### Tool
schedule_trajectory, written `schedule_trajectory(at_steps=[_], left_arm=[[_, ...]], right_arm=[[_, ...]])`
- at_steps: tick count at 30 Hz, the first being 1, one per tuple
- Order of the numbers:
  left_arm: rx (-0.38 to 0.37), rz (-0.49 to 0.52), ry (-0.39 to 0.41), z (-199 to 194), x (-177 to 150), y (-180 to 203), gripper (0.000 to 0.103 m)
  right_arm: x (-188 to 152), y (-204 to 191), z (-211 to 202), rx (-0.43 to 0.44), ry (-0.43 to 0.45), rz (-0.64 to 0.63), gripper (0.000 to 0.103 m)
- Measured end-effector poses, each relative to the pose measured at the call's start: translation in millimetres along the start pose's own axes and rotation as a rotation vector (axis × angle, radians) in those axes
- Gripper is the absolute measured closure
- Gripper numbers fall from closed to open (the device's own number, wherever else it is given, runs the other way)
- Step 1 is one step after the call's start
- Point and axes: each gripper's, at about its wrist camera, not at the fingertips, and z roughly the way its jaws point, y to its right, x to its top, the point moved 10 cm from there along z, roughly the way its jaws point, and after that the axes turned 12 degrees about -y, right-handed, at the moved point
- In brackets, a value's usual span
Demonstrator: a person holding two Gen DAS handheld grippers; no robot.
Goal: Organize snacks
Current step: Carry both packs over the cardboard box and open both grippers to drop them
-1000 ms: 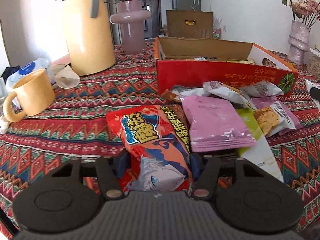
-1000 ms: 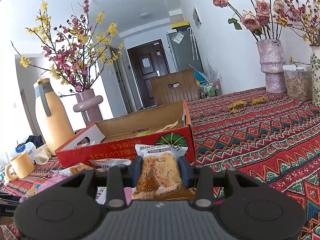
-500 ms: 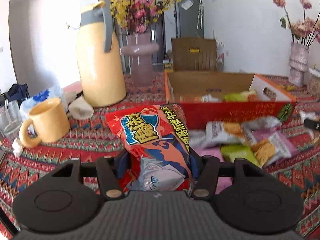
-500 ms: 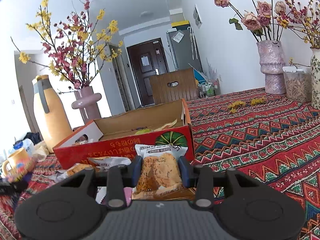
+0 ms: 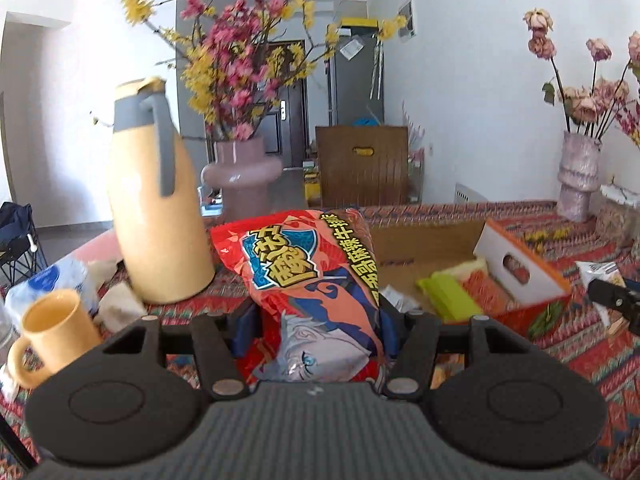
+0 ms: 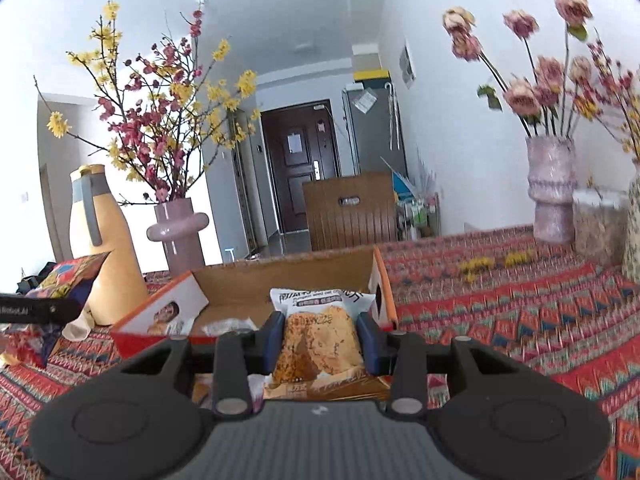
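Note:
My left gripper (image 5: 314, 330) is shut on a big red snack bag (image 5: 308, 276) with blue and yellow lettering, held up off the table in front of the open red cardboard box (image 5: 520, 276). Green and orange packets (image 5: 452, 294) lie inside that box. My right gripper (image 6: 320, 338) is shut on a small clear packet of brown crispy cake (image 6: 320, 336), lifted just before the same red box (image 6: 172, 312). The left gripper with its red bag (image 6: 68, 276) shows at the left edge of the right wrist view. The right gripper's finger (image 5: 616, 302) shows at the right edge of the left wrist view.
A tall yellow thermos jug (image 5: 156, 220), a yellow mug (image 5: 52, 332) and a pink vase of blossom branches (image 5: 240, 176) stand at the left on the patterned tablecloth (image 6: 520, 312). A pink vase of dried roses (image 6: 550, 192) and a clear jar (image 6: 598, 224) stand far right. A wooden chair back (image 6: 350, 208) is behind the table.
Both grippers have risen with their packets. The left one tilted up, so the loose snacks on the cloth dropped out of its view and the box interior came in.

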Motion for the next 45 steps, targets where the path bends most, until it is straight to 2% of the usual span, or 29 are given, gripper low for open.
schedule_trajectory(at_steps=[9,15,23,32,35,37,38,39,40,41,42,45], left_arm=[[-0.005,-0.032,0.012,37.0,45.1,14.7,0.043],[0.02,-0.081,-0.013,76.3,55.8,8.2,0.043],[0.022,-0.101,-0.02,112.1,39.6,-1.7,0.043],[0.002,-0.097,-0.031,118.1,31.9,1.3,0.042],[0.004,-0.103,-0.018,115.0,31.2,1.3,0.031],[0.012,-0.11,0.001,111.7,32.2,0.3,0.008],[0.017,-0.115,0.015,109.5,33.2,-0.8,0.003],[0.021,-0.122,0.031,106.3,34.0,-1.8,0.0],[0.02,-0.128,0.041,103.9,34.7,-2.7,0.0],[0.013,-0.134,0.048,101.8,35.1,-2.8,0.0],[0.011,-0.141,0.056,100.1,35.3,-3.4,0.0],[0.021,-0.151,0.065,97.8,34.9,-5.6,0.0]], right_arm=[[50.3,-15.8,38.3,-0.019,0.016,-0.048,0.064],[68.4,-26.8,75.5,-0.04,0.003,-0.068,0.064],[51.1,-18.4,114.8,-0.071,-0.032,-0.041,0.064],[40.4,-17.3,125.1,-0.097,-0.066,-0.059,0.064],[39.8,-16.1,124.5,-0.102,-0.067,-0.05,0.063],[37.8,-14.3,125.1,-0.099,-0.075,-0.04,0.062],[37.1,-12.5,124.6,-0.103,-0.075,-0.031,0.061],[36.7,-11.1,124.3,-0.107,-0.076,-0.023,0.05],[36.6,-9.4,123.6,-0.109,-0.074,-0.016,0.031],[36.9,-7.2,121.6,-0.113,-0.066,-0.002,0.019],[37.5,-5.0,119.5,-0.122,-0.056,0.009,0.001],[39.8,-1.7,112.8,-0.133,-0.031,0.029,0.0]])
